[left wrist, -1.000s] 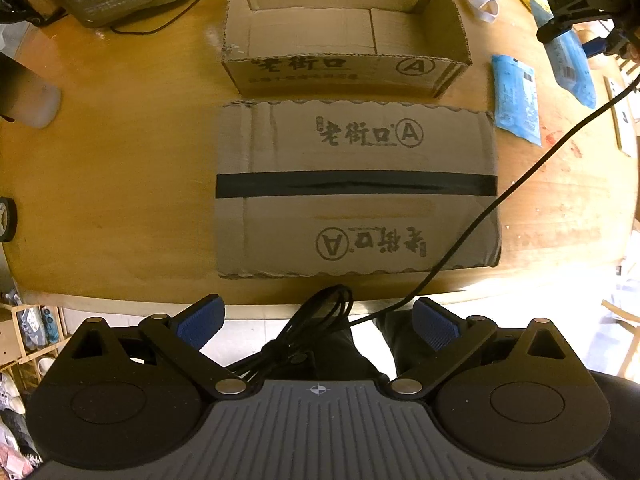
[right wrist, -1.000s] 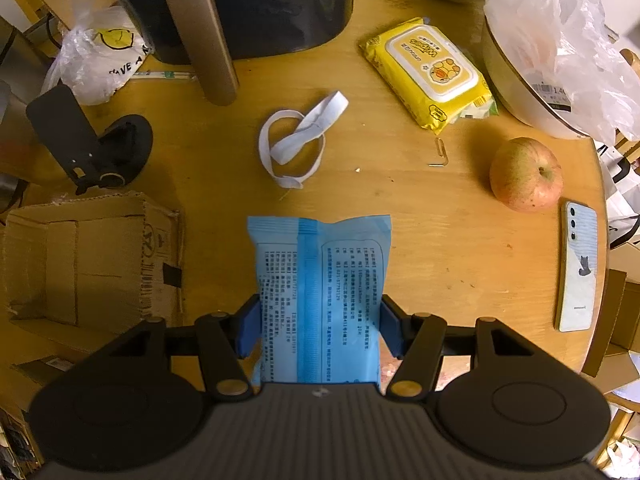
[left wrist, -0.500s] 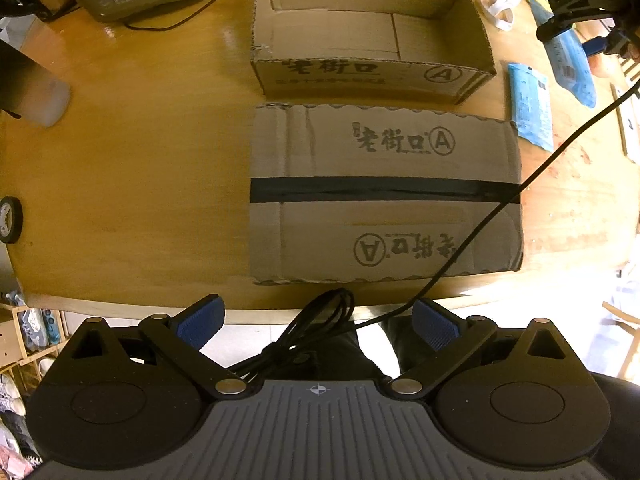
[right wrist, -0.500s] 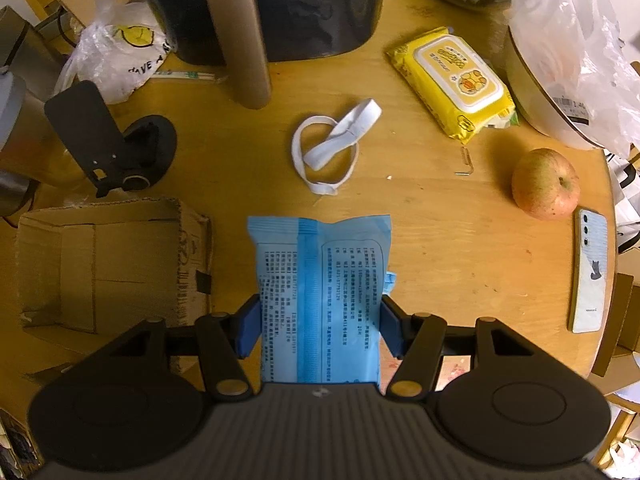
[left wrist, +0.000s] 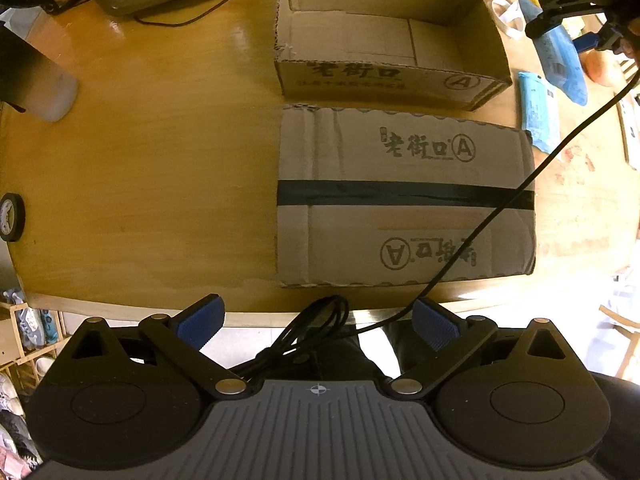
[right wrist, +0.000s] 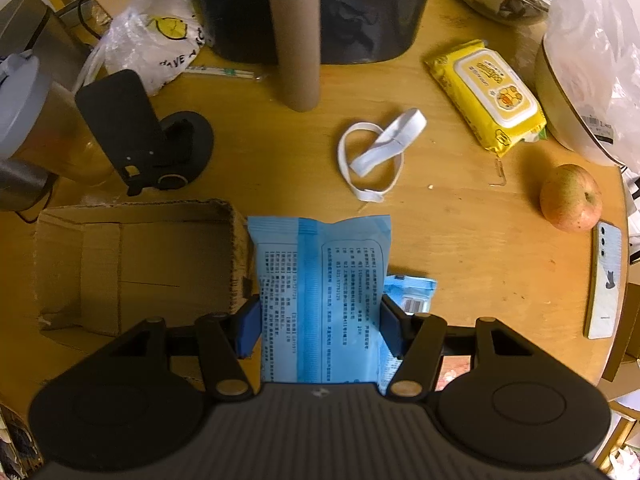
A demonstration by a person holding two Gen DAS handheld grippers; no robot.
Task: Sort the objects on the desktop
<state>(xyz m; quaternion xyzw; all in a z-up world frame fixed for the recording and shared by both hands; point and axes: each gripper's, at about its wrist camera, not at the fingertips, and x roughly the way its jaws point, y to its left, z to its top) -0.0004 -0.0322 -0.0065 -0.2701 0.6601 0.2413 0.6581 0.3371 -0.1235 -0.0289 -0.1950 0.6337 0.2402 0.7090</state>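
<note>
Cardboard box point(left wrist: 390, 36) sits open-topped on the table point(left wrist: 160, 152), and nothing shows inside it but its own folded floor flaps. Just in front of it lies a flattened carton point(left wrist: 404, 196) banded with black tape, its near edge close to the table's rim. In the right wrist view the box's right wall point(right wrist: 238, 256) stands just beside the blue pack point(right wrist: 316, 292), which the right tongs point(right wrist: 318, 320) grip by its long sides, blue pads pressed against both edges. The pack is a flat, sealed pouch, light blue with a darker centre seam and dense small print, and it hangs above the table beside the box, not over its opening. A second blue pack point(right wrist: 410, 294) lies on the table under it, peeking out at the right, with a barcode showing.

Left tongs point(left wrist: 316, 326) stand wide open with nothing between them, hovering off the near table edge above a loop of black cable point(left wrist: 316, 328). Bare wood spreads to the left of both cartons. Beyond the held pack lie a white band point(right wrist: 378, 154), yellow wipes point(right wrist: 486, 94), an apple point(right wrist: 570, 198) and a phone point(right wrist: 606, 280) near the right rim
</note>
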